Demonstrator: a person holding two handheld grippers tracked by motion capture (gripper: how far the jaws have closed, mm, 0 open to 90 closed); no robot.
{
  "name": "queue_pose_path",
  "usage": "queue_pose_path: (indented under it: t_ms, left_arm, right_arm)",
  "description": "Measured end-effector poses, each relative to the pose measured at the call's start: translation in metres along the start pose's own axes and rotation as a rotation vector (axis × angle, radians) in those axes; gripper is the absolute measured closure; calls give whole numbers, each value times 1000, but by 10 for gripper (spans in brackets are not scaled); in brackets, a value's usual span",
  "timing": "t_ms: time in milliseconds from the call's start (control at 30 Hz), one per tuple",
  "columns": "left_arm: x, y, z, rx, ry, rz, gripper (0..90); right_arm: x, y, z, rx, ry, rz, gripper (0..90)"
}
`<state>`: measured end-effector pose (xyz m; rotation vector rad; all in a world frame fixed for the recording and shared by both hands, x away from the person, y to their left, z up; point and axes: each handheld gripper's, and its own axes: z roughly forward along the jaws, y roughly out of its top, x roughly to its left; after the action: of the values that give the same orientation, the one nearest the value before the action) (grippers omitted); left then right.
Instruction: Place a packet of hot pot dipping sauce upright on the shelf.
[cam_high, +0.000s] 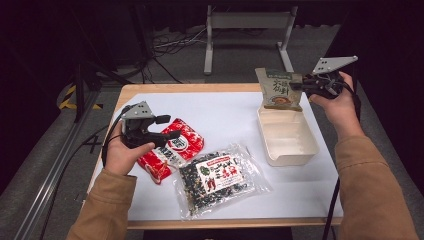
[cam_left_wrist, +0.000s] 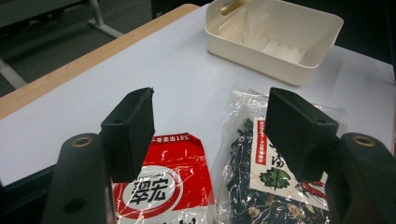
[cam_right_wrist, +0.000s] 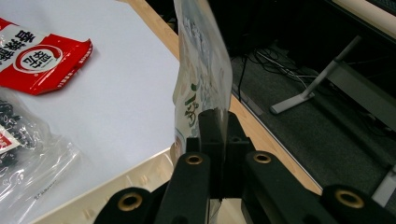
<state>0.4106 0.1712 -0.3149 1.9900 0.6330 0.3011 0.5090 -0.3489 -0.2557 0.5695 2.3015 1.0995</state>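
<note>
A: Right gripper status?
B: Clamped on the green pouch, held upright over the far end of the cream bin.
A: Left gripper?
B: Jaws apart, nothing gripped, above the red packet; clear seaweed bag beside it.

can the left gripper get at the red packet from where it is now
Probably yes. The left gripper hangs open right above the red packet, nothing lies on the packet, and the clear bag sits beside it.
</note>
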Motion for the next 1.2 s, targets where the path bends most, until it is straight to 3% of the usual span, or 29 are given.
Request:
queue_pose_path:
  t_ms: [567,1200]
  left_arm:
    - [3,-2,-1,20,6,-26,338]
    - [6,-5,1,31,22,-33,334]
  right_arm:
    - [-12,-11,25,28,-19,25,900]
    - [-6,-18,51,70,25,18,895]
